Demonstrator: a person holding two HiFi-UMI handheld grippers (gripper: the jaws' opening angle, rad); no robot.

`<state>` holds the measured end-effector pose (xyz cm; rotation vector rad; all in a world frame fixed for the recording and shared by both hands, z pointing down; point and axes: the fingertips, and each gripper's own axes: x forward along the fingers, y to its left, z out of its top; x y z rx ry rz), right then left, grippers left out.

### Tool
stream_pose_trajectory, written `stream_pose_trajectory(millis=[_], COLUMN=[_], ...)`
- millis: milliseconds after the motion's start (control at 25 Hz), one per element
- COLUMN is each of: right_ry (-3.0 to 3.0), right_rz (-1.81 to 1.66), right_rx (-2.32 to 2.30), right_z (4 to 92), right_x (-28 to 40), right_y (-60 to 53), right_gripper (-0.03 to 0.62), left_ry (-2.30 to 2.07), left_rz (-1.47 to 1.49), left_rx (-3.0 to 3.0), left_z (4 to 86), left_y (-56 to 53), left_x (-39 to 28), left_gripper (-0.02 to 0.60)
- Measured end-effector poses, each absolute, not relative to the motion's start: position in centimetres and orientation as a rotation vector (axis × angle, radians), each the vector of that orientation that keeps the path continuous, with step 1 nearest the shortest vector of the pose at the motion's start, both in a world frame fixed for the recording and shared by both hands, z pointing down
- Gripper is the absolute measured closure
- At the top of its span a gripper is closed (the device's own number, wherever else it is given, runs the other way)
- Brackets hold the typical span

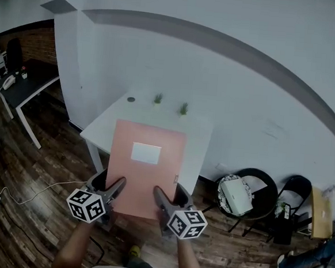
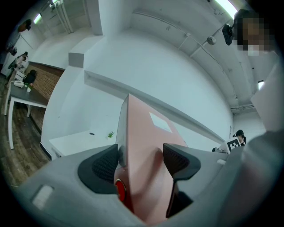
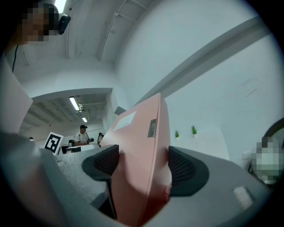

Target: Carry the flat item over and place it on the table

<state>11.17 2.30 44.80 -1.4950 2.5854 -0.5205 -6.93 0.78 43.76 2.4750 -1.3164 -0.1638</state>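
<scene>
Salmon-pink folder (image 1: 143, 180) with white label (image 1: 146, 152), white table (image 1: 107, 126), dark wood-grain floor (image 1: 35, 195)

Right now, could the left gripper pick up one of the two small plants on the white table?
Probably not: the left gripper is shut on the pink folder, which the right gripper also holds, and the plants stand beyond it.

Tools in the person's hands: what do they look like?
The left tool and right tool are grey plastic, each with two curved jaws lined with black ribbed pads. Each carries a white cube printed with black square markers.
</scene>
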Motion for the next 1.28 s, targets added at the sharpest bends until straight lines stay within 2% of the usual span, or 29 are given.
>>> stream_pose_trajectory(millis=[400,920,1280], right_ry=[2.601,2.600,2.572], right_rz=[-0.519,-0.510,-0.580], right_rx=[-1.464,-1.493,-1.553], right_z=[43.7,44.9,46.6], right_x=[12.9,11.6,10.5], right_y=[-4.4,-13.4,-22.9], right_gripper=[0.252,0.252,0.252], left_ry=[-1.351,-1.326,-1.266], left_rz=[-0.165,-0.177,-0.131], left_rx=[2.467,2.468,2.448], left_z=[42.6,44.1,45.8], left_y=[-5.5,-14.8,-25.0], left_x=[-5.2,-6.4,-7.4], left_gripper=[0.262,0.262,0.262])
